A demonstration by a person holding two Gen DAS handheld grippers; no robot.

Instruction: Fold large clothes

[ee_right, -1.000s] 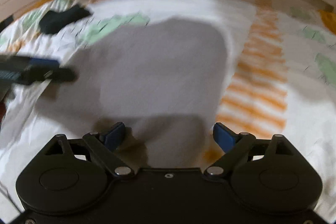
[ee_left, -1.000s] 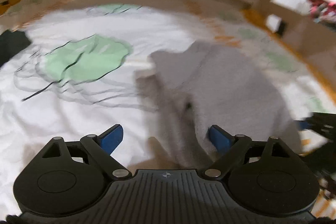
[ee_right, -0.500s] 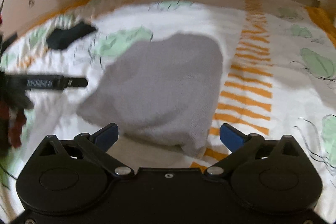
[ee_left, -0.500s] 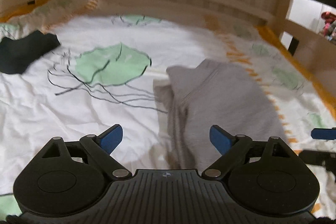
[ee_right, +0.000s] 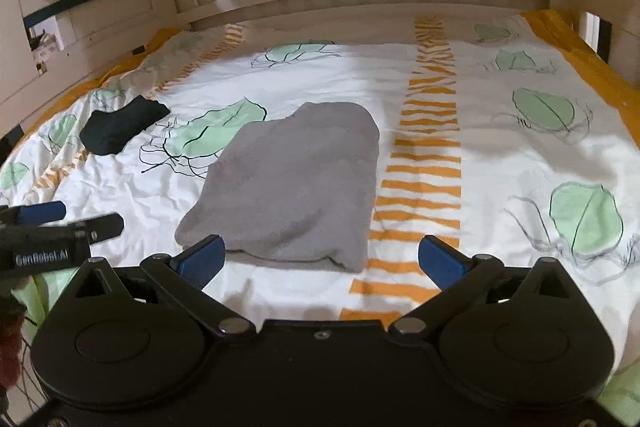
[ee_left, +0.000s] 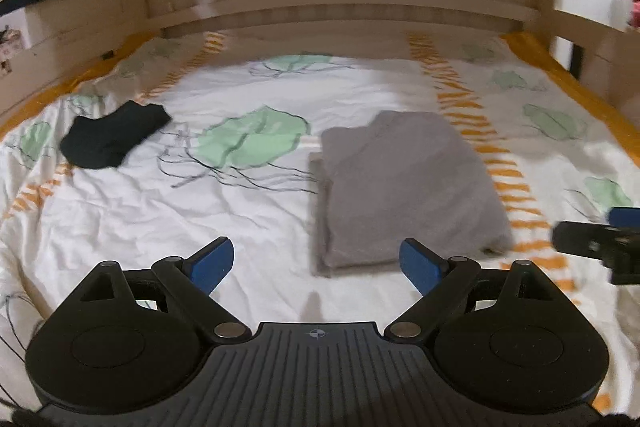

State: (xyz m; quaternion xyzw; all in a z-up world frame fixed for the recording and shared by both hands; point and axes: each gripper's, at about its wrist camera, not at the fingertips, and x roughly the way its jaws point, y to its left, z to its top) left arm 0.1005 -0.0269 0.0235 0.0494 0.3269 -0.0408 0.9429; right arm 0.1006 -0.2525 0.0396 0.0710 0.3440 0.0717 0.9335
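Note:
A grey garment [ee_left: 404,187] lies folded into a compact rectangle on the bed; it also shows in the right wrist view [ee_right: 292,183]. My left gripper [ee_left: 316,265] is open and empty, held above the sheet just short of the garment's near left edge. My right gripper [ee_right: 320,259] is open and empty, held above the garment's near edge. Each gripper shows at the side of the other's view: the right gripper [ee_left: 600,235] and the left gripper [ee_right: 60,223].
A small black garment [ee_left: 112,139] lies at the far left of the bed, also in the right wrist view [ee_right: 120,129]. The bed has a white sheet [ee_left: 160,207] with green leaves and orange stripes, a wooden headboard [ee_left: 340,7] behind and side rails.
Both grippers have pulled back and up from the grey garment, which now lies folded on the bed. The view has widened to the whole bed.

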